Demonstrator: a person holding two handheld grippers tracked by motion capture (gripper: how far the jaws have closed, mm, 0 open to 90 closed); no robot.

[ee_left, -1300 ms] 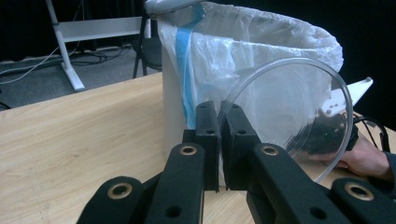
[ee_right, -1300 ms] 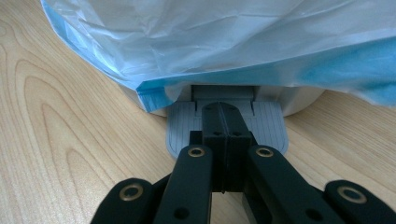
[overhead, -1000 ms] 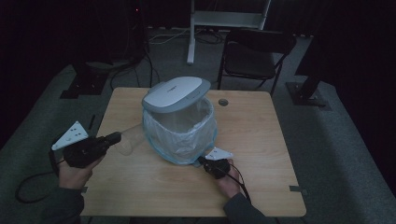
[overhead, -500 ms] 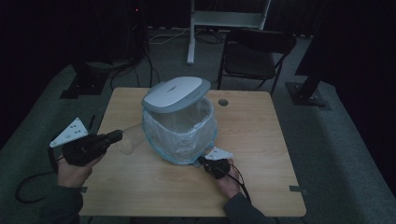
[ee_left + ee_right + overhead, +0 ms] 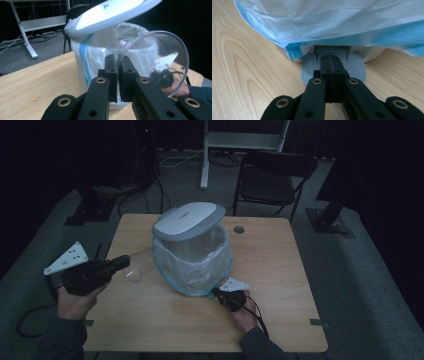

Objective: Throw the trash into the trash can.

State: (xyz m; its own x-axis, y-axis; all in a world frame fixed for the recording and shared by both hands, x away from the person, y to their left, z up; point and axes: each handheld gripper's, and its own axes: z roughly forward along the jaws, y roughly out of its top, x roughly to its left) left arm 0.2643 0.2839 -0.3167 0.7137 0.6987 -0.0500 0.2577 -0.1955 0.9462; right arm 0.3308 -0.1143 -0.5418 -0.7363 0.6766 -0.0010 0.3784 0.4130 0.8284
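**Cup held beside the open bin, not yet dropped in**

Cup, clear plastic, is clamped by its rim in my left tool, on its side and off the table, just left of the bin. My right tool, jaws together, presses the bin's pedal, and I judge that is why the lid stands raised over the bag. What's left, I'd say: carry the cup over the opening, release it, then ease off the pedal
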